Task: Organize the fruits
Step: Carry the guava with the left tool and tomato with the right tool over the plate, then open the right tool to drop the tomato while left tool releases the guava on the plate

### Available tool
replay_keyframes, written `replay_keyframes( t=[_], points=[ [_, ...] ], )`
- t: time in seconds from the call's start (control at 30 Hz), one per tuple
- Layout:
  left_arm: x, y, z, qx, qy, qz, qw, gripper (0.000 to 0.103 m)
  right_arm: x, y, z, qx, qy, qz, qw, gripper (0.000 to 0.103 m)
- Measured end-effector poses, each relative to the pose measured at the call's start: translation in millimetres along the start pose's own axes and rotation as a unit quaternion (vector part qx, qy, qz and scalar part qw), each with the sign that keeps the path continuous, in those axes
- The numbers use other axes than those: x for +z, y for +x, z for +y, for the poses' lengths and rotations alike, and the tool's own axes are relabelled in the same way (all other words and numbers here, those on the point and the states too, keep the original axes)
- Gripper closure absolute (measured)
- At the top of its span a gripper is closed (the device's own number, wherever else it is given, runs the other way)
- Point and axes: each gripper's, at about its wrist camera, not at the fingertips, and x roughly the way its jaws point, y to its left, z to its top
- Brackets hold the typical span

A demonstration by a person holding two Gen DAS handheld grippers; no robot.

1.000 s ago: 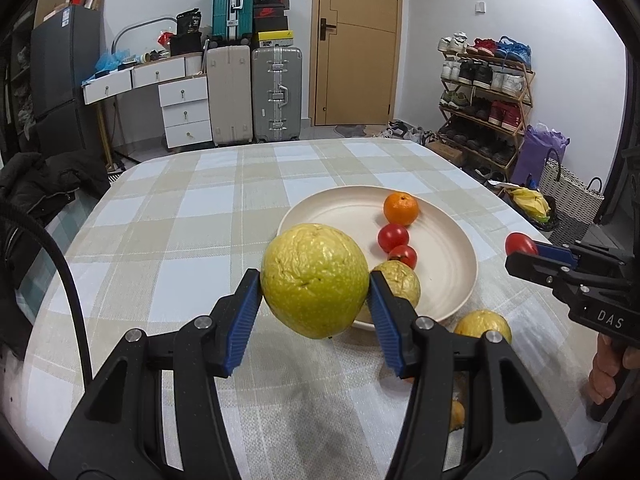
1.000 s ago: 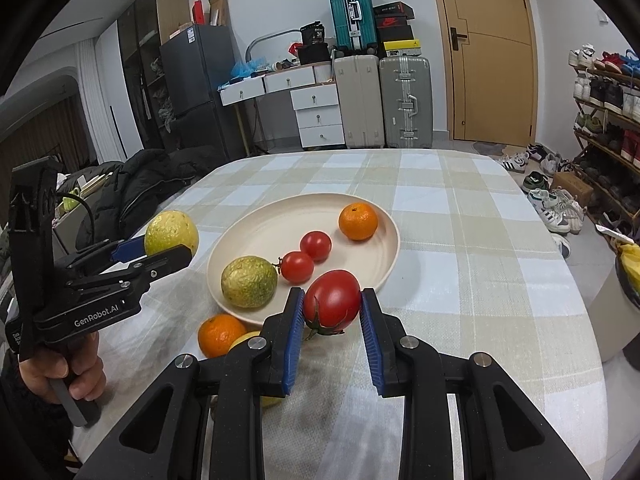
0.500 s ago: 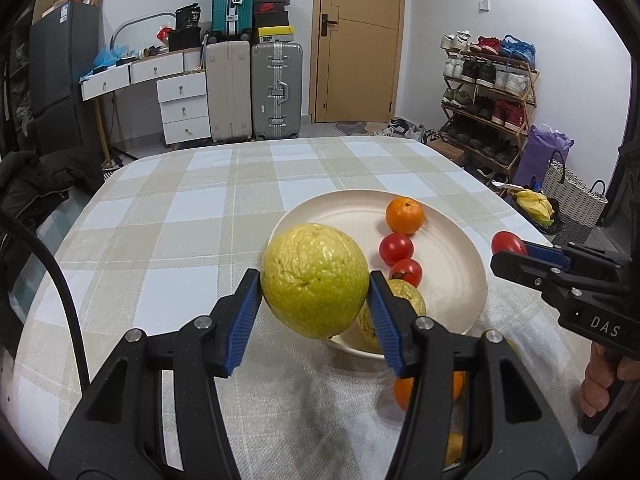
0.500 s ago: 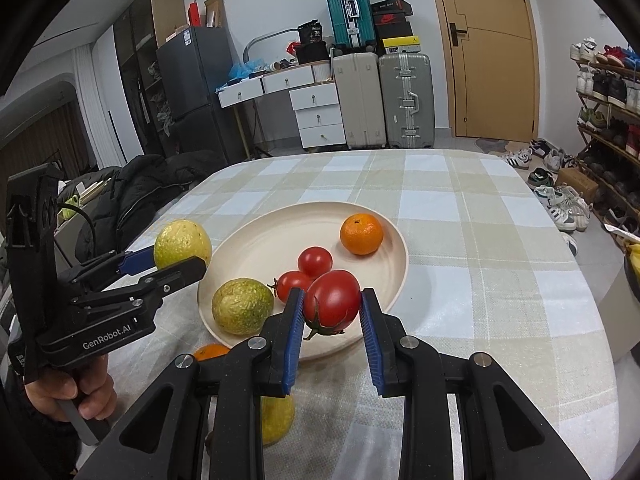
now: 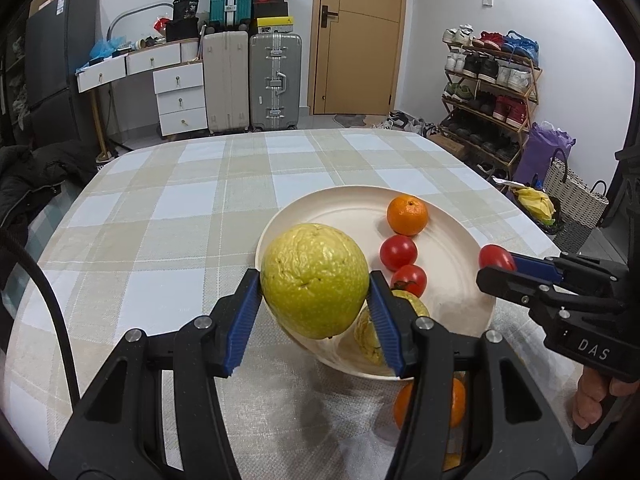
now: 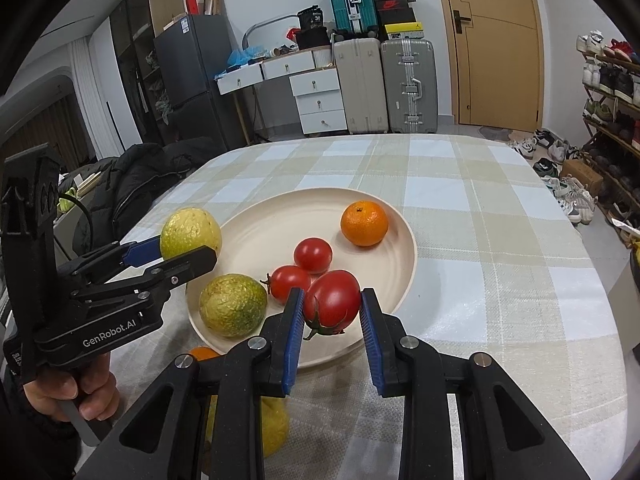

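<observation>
A: Status, left hand-held gripper (image 5: 315, 305)?
B: Clamped on guava (image 5: 315, 280), plate (image 5: 452, 304) rim just beyond.
A: Right hand-held gripper (image 6: 329, 320)?
B: Clenched on tomato (image 6: 332, 299), over plate's near edge.

the left gripper (image 6: 192, 258) carries "genrobot.ai" in white on its black body. the right gripper (image 5: 498, 266) shows "das" in white on its side. a black bag (image 6: 311, 17) on the desk reads "36"; other labels are too small.
</observation>
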Motion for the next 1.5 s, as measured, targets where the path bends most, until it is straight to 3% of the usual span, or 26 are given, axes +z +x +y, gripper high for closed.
replay_keyframes(
  t=[0.6, 0.97, 1.1, 1.17, 1.23, 1.3, 1.37, 1.5],
  points=[
    [3, 24, -7, 0.0, 0.01, 0.038, 0.9992, 0.052, 0, 14, -4, -0.003, 0.006, 0.017, 1.0, 0.075],
    [3, 17, -6, 0.009, 0.006, 0.022, 0.9997, 0.052, -1, 14, -4, -0.003, 0.0, 0.018, 1.0, 0.073],
    [0, 5, -1, -0.002, -0.007, 0.004, 1.0, 0.051, -2, 9, -8, -0.001, 0.007, 0.013, 1.0, 0.062],
    [-1, -4, 0, -0.002, -0.007, -0.006, 1.0, 0.044, -3, 4, -11, 0.0, 0.014, 0.009, 1.0, 0.055],
    [-2, -15, -1, -0.002, 0.0, -0.021, 0.9998, 0.03, -4, -1, -13, -0.002, 0.017, 0.007, 1.0, 0.049],
    [-2, -26, -2, -0.002, 0.005, -0.036, 0.9993, 0.021, -7, -7, -14, -0.004, 0.019, 0.005, 1.0, 0.031],
    [-3, -39, -3, -0.008, 0.008, -0.049, 0.9987, 0.02, -10, -15, -14, -0.006, 0.021, -0.001, 1.0, 0.015],
    [-6, -61, -7, -0.015, 0.013, -0.059, 0.998, 0.012, -14, -27, -14, -0.014, 0.017, -0.01, 1.0, 0.0]
  ],
)
